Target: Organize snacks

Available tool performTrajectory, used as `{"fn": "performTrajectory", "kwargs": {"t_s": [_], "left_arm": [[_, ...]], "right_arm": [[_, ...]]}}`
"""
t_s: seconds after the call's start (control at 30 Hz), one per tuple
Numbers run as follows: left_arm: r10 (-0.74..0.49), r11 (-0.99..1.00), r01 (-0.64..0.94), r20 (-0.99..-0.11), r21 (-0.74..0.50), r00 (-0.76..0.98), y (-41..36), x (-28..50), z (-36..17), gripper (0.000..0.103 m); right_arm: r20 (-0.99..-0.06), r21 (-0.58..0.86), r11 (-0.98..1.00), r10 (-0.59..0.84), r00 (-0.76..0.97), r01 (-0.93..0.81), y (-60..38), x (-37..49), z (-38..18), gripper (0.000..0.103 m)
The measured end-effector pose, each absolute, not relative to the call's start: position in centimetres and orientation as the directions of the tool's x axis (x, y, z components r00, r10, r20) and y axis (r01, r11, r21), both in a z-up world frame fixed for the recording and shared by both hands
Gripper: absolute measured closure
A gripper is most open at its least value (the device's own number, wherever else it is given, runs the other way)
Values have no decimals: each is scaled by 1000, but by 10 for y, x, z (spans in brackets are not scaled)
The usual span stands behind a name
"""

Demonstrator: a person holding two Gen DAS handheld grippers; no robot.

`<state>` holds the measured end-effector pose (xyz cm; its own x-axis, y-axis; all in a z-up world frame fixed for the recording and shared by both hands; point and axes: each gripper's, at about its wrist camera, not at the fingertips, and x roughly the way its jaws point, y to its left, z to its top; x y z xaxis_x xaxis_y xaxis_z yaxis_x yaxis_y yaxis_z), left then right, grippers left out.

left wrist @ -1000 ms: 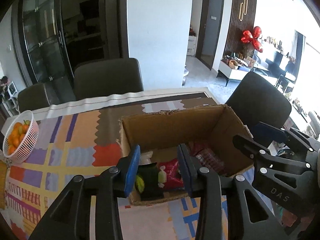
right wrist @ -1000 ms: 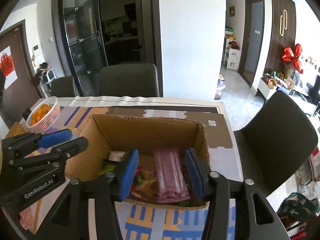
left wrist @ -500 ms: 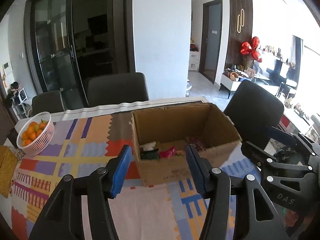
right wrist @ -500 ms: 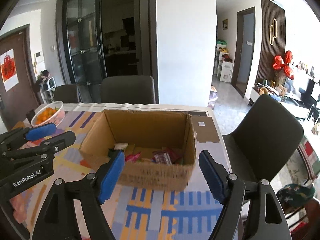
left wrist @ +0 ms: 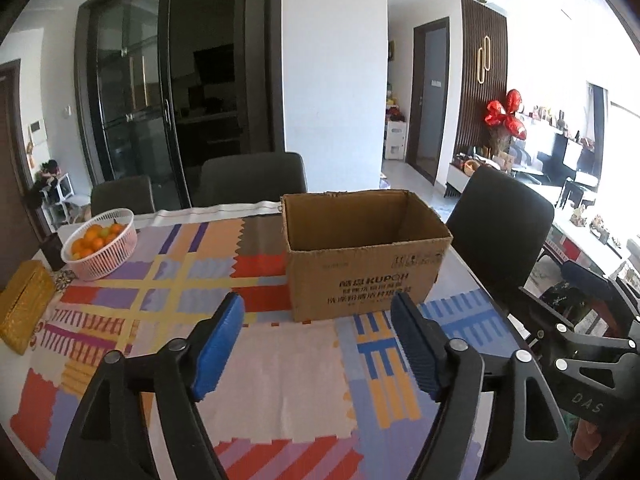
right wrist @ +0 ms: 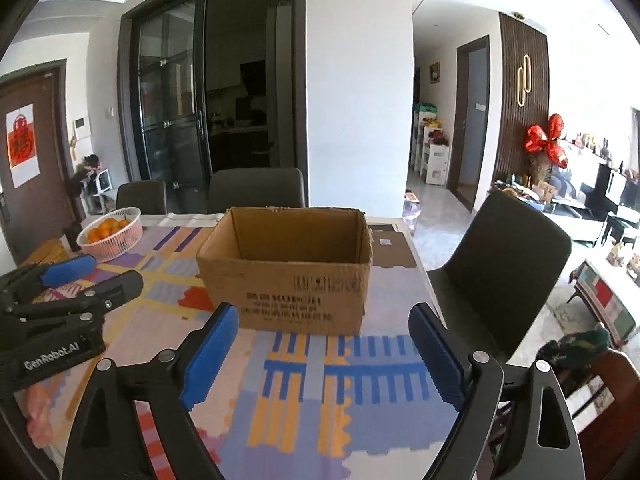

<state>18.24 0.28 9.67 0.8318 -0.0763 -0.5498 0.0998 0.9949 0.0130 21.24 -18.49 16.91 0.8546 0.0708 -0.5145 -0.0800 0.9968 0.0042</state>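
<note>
Cardboard box (left wrist: 362,264) stands open-topped on the desk (left wrist: 280,376), ahead of both pairs of fingers and apart from them; from this low angle its contents are hidden, so no snacks show. The left gripper (left wrist: 316,344) and right gripper (right wrist: 322,356) are both released with nothing between their blue pads, the jaws having just been opening. Judging by this, the dropping-in step looks finished and both hands are clear of the box; the next move would call for finding another loose snack, though none shows on the patterned cloth (left wrist: 168,280).

Off to the left of the fingers sits a white basket of oranges (left wrist: 100,244). Only the left view shows the yellow tissue box (left wrist: 24,308) at the desk's left edge; only the right view shows the loose cardboard flap (right wrist: 394,250) behind the box and the red-papered door (right wrist: 22,148).
</note>
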Motion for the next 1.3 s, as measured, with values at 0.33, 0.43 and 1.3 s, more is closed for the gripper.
{"fn": "performTrajectory", "kwargs": {"t_s": [0.33, 0.43, 1.3], "left_arm": [[-73, 996, 91, -513, 11, 855, 3, 125, 95, 15], [-47, 996, 77, -487, 40, 872, -1, 113, 98, 13], [-41, 996, 71, -413, 58, 910, 5, 62, 104, 0]], "right_arm": [[-482, -10, 998, 50, 875, -63, -185, 161, 169, 14], [-479, -2, 998, 47, 876, -55, -188, 148, 169, 13], [-451, 6, 999, 49, 891, -52, -187, 96, 179, 10]]}}
